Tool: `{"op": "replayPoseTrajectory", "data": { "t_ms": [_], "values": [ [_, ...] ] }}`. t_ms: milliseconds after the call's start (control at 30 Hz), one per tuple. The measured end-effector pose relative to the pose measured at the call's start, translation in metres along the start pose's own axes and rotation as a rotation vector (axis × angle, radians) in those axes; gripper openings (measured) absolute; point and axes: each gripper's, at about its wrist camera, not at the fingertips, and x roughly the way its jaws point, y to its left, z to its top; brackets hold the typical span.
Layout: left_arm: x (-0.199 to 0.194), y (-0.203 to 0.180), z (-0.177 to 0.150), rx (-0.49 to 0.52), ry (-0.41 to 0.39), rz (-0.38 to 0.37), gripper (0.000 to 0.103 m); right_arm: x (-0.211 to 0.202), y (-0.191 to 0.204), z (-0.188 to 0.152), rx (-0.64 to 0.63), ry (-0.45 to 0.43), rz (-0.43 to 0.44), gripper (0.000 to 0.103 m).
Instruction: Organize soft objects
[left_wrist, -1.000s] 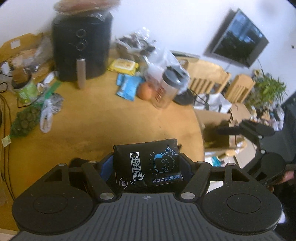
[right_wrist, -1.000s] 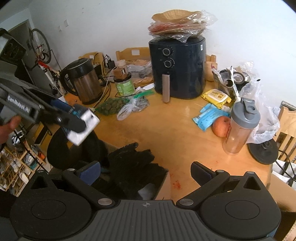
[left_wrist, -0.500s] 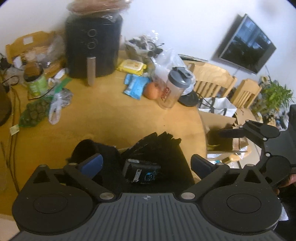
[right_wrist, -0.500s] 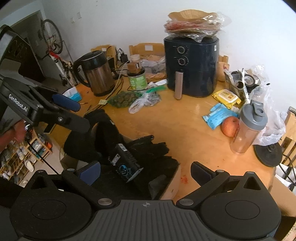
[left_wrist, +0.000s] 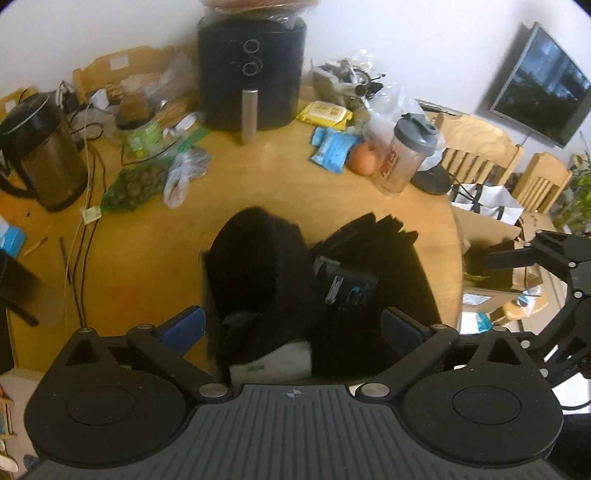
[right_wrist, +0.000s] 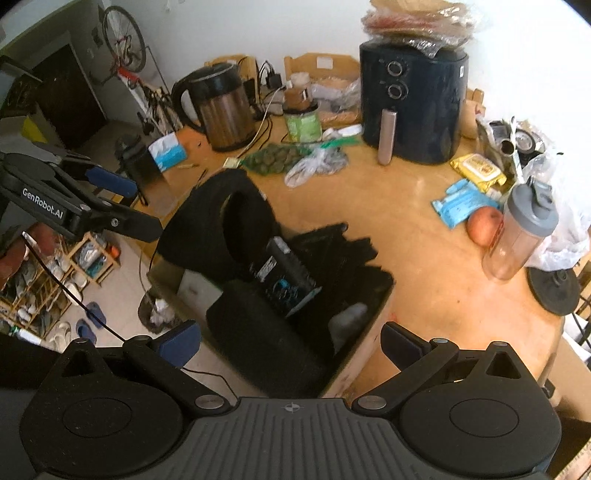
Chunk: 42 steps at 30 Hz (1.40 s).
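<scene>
Left gripper (left_wrist: 291, 326): jaws spread wide after just opening, nothing between the blue pads; it hangs over the near end of the cardboard box.
Right gripper (right_wrist: 290, 341): jaws also wide apart and empty, above the near corner of the box.
Cardboard box (right_wrist: 364, 334): sits at the near edge of the round wooden table (right_wrist: 424, 266), filled with dark soft things.
Black packet (left_wrist: 345, 284): a small pack with blue and white print, lying loose and tilted on top of the clothing inside the box, touching neither gripper.
Folded black cloth (left_wrist: 376, 236): stacked in the box just beyond the packet, on its far right side.
Black round cushion (left_wrist: 251, 251): in the box's left half, beside the packet, its upper edge rising past the box's far rim.
White item (left_wrist: 271, 363): a pale piece at the box's near end; what it is I cannot tell.
Apple (left_wrist: 364, 158): well beyond the box, toward the table's right, touching a shaker bottle (left_wrist: 406, 155).
Blue snack packs (left_wrist: 332, 146): just left of the apple.
Bag of green fruit (left_wrist: 136, 184): beyond the box, to its left.
Kettle (left_wrist: 40, 155): far left of the box, by the table's edge.
Air fryer (left_wrist: 253, 74): farthest from the box, at the table's back, with wrapped flat items on top.
</scene>
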Motion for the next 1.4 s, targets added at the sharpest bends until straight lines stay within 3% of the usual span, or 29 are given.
{"op": "replayPoseTrajectory", "data": {
  "t_ms": [167, 333, 600, 1400],
  "values": [
    [0.004, 0.007, -0.015, -0.003, 0.036, 0.011, 0.103, 0.007, 0.012, -0.009, -0.007, 0.043, -0.038, 0.103],
    [0.015, 0.012, -0.029, 0.038, 0.12, 0.094, 0.103, 0.014, 0.023, -0.015, 0.002, 0.08, -0.083, 0.103],
    [0.025, 0.027, -0.051, 0.048, 0.214, 0.083, 0.103, 0.023, 0.035, -0.022, 0.056, 0.105, -0.094, 0.103],
    [0.025, 0.031, -0.06, 0.054, 0.223, 0.057, 0.103, 0.022, 0.045, -0.021, 0.093, 0.099, -0.115, 0.103]
  ]
}}
